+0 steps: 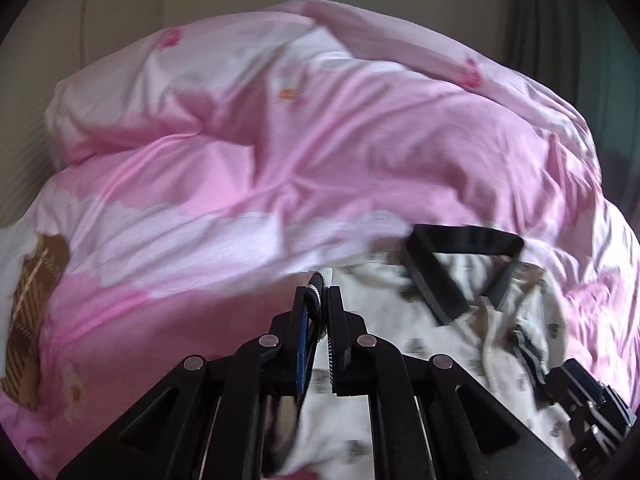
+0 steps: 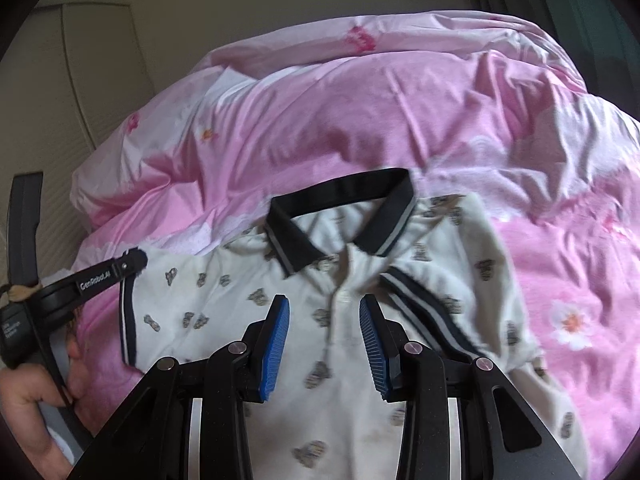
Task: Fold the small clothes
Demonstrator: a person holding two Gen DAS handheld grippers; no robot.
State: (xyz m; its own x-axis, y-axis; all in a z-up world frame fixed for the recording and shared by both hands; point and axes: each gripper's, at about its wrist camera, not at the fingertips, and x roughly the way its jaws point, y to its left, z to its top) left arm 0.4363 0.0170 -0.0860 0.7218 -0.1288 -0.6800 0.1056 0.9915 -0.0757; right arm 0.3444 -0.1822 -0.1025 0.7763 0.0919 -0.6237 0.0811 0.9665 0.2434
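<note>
A small white polo shirt with a bear print and a black collar lies front-up on a pink duvet. My left gripper is shut on the striped cuff of one sleeve, lifted off the bedding. In the right wrist view the left gripper pinches that sleeve at the shirt's left edge. My right gripper hangs open above the shirt's placket, with nothing between its blue pads. The other sleeve's striped cuff lies folded across the chest. The shirt shows lower right in the left wrist view.
The pink duvet with white flower prints is bunched high behind the shirt. A brown plaid print lies at its left. A beige wall and a green curtain stand behind. A person's hand holds the left gripper's handle.
</note>
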